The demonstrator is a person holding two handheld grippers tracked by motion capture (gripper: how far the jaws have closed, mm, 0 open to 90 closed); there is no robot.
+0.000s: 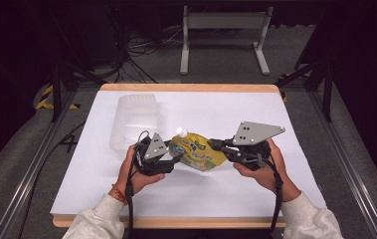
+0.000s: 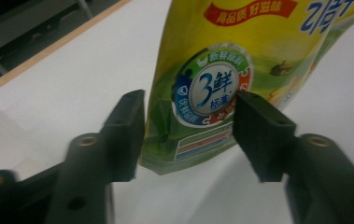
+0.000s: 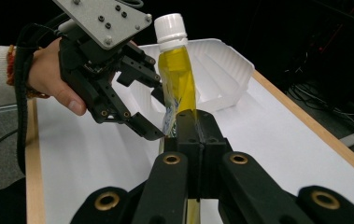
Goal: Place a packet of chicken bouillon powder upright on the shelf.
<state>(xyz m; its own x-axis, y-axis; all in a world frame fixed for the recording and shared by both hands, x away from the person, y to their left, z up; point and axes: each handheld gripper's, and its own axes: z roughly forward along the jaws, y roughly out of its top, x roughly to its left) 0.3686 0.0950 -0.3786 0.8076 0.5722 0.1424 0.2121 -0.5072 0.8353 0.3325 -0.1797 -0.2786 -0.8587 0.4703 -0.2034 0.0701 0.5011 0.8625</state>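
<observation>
White table (image 1: 101,189), dark room. Yellow spout pouch (image 1: 198,152) held up at frame centre: right gripper (image 3: 197,122) jaws clamped on its edge. Left gripper (image 2: 188,126) jaws half-wide, straddling it, not yet pressing. Clear tub (image 1: 134,119) upper left, empty; handover or placing remains.

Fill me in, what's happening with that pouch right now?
A person works two handheld grippers over a white-topped table. The right gripper is shut on one edge of a yellow spouted pouch, holding it upright with its white cap on top. The left gripper sits on the opposite side with the pouch's lower corner between its jaws; its pads look to be at the pouch's edges, though a firm grip isn't clear. A clear plastic container lies behind.
</observation>
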